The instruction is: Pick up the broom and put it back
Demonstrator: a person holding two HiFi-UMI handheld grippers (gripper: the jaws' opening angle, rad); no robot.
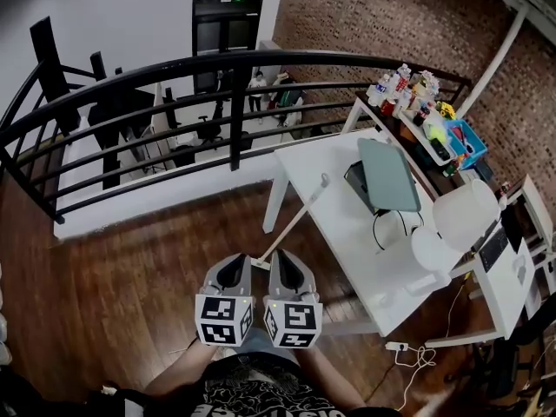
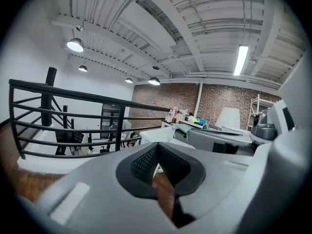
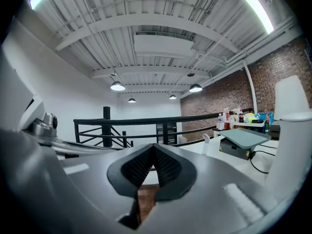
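Leaning broom: a long thin white broom handle [image 1: 295, 215] slants from the gripper tips toward 1 o'clock. Its upper end is against the edge of the table. Its lower end is hidden between the two grippers, and the brush head cannot be made out.
Left tool: the grey two-jaw left gripper [image 1: 234, 263] with its marker cube sits at 6 o'clock in the head view, just left of the handle's lower end. In the left gripper view the left gripper [image 2: 156, 147] has its jaws closed tip to tip with nothing between them.
Right tool: the matching grey right gripper [image 1: 284, 261] is just beside the other, on the handle's right. In the right gripper view the right gripper [image 3: 153, 147] has its jaws together, gripping nothing.
Table: a white rectangular table [image 1: 347, 233] stands at 2 o'clock from the grippers, carrying a closed grey-green laptop [image 1: 388, 174] on a dark stand.
Railing: a curved black metal railing [image 1: 234, 63] runs at 12 o'clock.
Floor: dark brown wooden planks [image 1: 130, 276] lie under both grippers, and a white power strip [image 1: 395, 347] with its cable lies at 4 o'clock.
Wall: a red brick wall [image 1: 391, 24] is at 1 o'clock, behind a shelf of bottles and coloured items [image 1: 417, 94].
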